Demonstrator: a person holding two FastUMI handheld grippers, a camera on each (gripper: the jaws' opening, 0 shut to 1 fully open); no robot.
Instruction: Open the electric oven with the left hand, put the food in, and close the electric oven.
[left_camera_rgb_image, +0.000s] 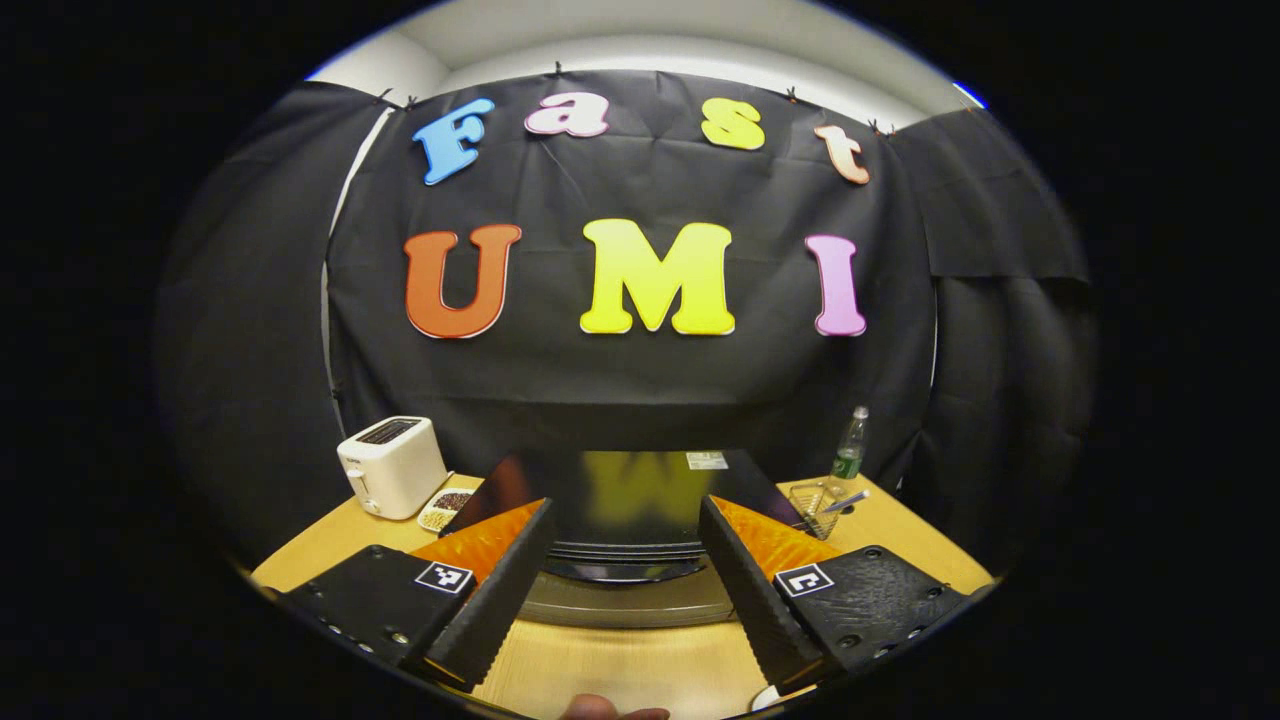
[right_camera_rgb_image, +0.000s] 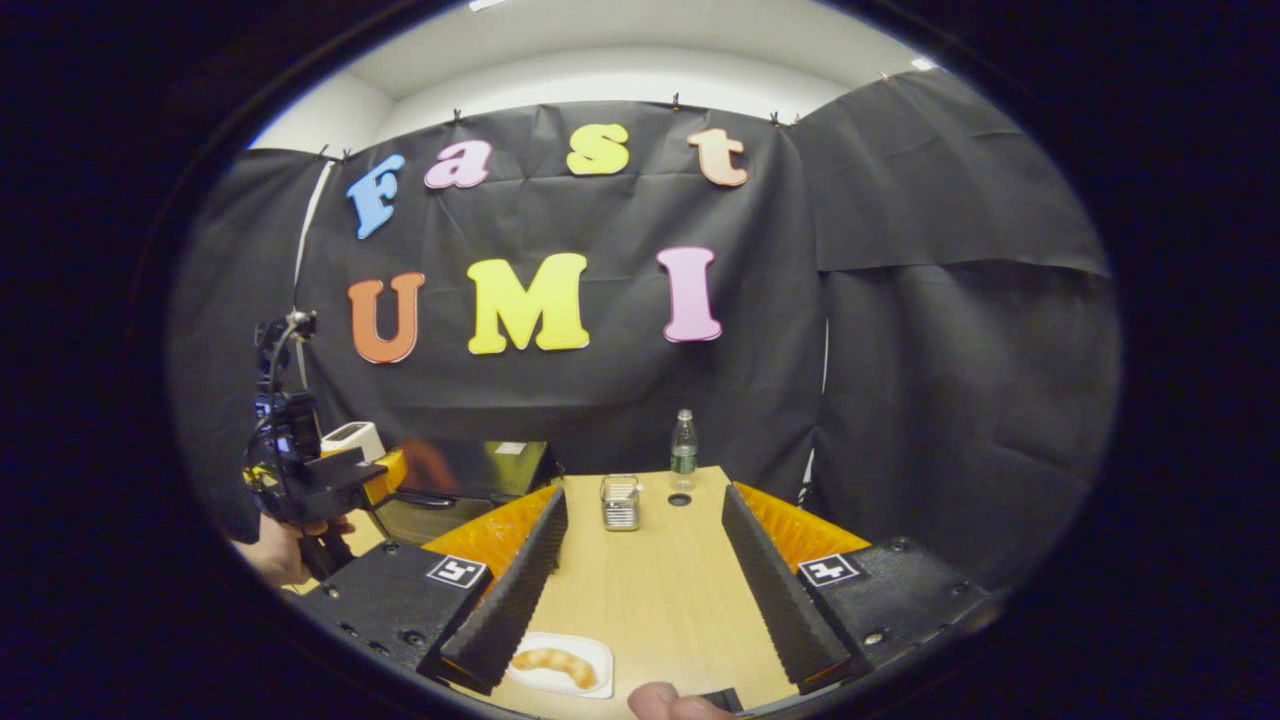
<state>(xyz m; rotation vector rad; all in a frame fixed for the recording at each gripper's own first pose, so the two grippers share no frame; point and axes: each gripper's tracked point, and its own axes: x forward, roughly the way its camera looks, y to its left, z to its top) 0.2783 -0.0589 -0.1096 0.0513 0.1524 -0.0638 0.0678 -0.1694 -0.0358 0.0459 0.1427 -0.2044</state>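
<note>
Two tools are in your hands, and both stand with their fingers spread wide and nothing between them. In the left gripper view, your left tool (left_camera_rgb_image: 625, 590) hovers over the pale wooden worktop (left_camera_rgb_image: 620, 675) and faces the glossy black electric oven (left_camera_rgb_image: 625, 500), which sits just ahead of the fingertips with its door closed and its dark curved handle (left_camera_rgb_image: 625, 570) in the gap between the fingers. To the oven's left stands a white two-slot toaster (left_camera_rgb_image: 392, 465), with a small white dish of beans and grains (left_camera_rgb_image: 445, 508) just beside it. To the oven's right lies a small wire basket (left_camera_rgb_image: 815, 505) and, behind it, a clear plastic bottle with a green label (left_camera_rgb_image: 850, 445).

In the right gripper view, your right tool (right_camera_rgb_image: 640, 590) points across bare worktop toward that basket (right_camera_rgb_image: 620, 502) and bottle (right_camera_rgb_image: 683, 447). The food, a golden-brown piece of bread (right_camera_rgb_image: 558, 663), lies on a white rectangular plate (right_camera_rgb_image: 590, 680) near the worktop's front edge, just beside the right tool's left finger and not touched by it. Farther left your left tool (right_camera_rgb_image: 345, 478) is held by your hand (right_camera_rgb_image: 275, 550) in front of the oven (right_camera_rgb_image: 470, 470).
</note>
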